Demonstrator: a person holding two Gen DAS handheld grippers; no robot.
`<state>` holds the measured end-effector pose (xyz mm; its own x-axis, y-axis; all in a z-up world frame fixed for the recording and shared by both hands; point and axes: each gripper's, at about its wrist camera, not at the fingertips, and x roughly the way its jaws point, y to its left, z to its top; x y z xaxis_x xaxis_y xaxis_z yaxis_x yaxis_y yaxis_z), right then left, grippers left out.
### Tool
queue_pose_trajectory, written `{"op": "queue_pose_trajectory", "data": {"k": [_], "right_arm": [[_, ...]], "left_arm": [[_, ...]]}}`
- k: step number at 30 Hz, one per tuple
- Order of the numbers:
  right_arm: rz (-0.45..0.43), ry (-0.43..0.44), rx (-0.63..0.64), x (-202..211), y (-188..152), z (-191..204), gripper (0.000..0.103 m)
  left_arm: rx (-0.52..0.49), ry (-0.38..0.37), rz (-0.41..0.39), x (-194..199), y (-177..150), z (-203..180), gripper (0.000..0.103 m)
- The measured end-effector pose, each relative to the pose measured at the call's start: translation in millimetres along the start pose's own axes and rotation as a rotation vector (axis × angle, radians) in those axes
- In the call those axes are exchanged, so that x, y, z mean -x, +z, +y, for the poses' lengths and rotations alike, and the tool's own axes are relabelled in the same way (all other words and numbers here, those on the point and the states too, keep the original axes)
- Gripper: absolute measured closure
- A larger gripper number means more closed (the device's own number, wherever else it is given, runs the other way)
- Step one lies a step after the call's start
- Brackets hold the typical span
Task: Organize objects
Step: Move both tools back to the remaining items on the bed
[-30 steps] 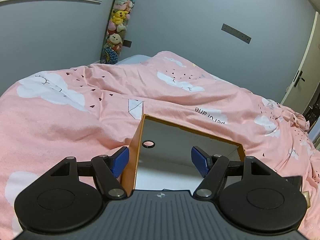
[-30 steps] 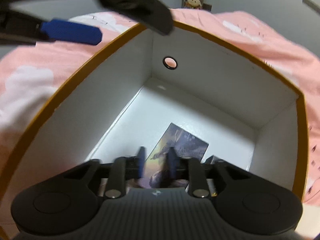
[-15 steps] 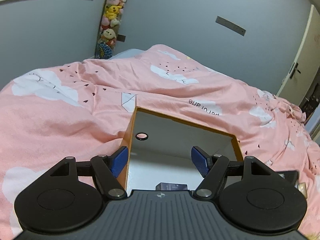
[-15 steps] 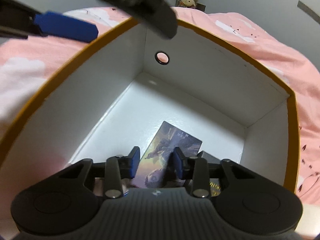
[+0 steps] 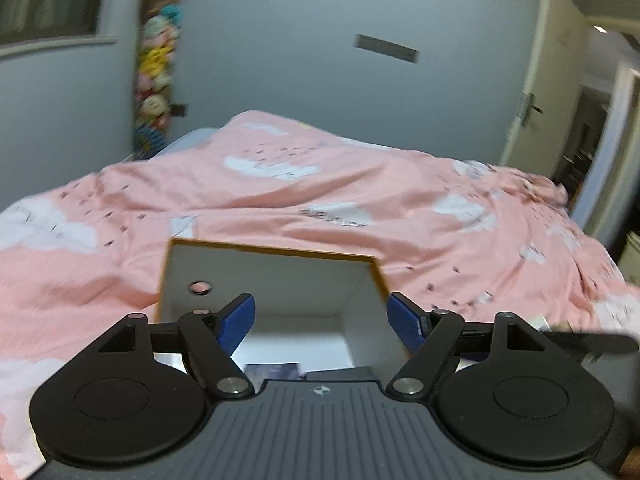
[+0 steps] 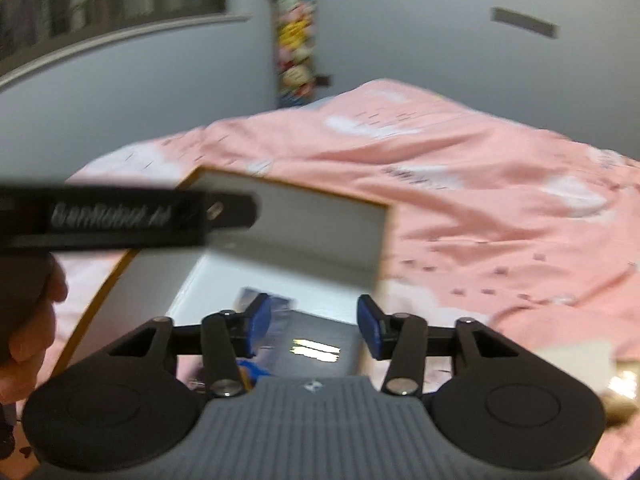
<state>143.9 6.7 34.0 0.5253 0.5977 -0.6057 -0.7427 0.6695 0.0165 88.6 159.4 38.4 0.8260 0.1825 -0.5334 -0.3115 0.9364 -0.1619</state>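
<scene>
Right wrist: left gripper (image 6: 224, 212) reads "GenRobot.ai".

The left gripper (image 5: 321, 322) is hovering over an open box (image 5: 276, 276) with an orange rim and white inner walls, and its blue pads (image 5: 236, 322) have just been spreading wider, with nothing pinched between them. The box is sitting on a pink quilt (image 5: 360, 200) printed with white clouds. A round hole (image 5: 200, 287) is showing in the box's left wall. A dark flat item (image 5: 274, 370) is lying on the box floor, mostly hidden by the gripper body. Beyond the bed, a column of plush toys (image 5: 158, 68) is hanging against the grey wall, blurred.
</scene>
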Motion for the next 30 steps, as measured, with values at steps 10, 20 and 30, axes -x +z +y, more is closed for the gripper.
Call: {"op": "queue_pose_trajectory", "data": {"k": [10,20,30], "right_arm": [[-0.073,-0.230,-0.217,49.1,-42.8,-88.8,0.032],[-0.020,-0.297,-0.386,55.3,-92.7,-144.9,0.032],[0.054,-0.244,-0.485,33.6,-123.6,-174.6,0.047]], "left_arm": [[-0.198,-0.098,0.027,-11.8,-12.3,-72.1,0.014],[-0.495,-0.274,0.192,-40.7,-45.5,-142.2,0.014],[-0.607,-0.360,0.390,-75.1,-75.6,-180.9,0.023]]}}
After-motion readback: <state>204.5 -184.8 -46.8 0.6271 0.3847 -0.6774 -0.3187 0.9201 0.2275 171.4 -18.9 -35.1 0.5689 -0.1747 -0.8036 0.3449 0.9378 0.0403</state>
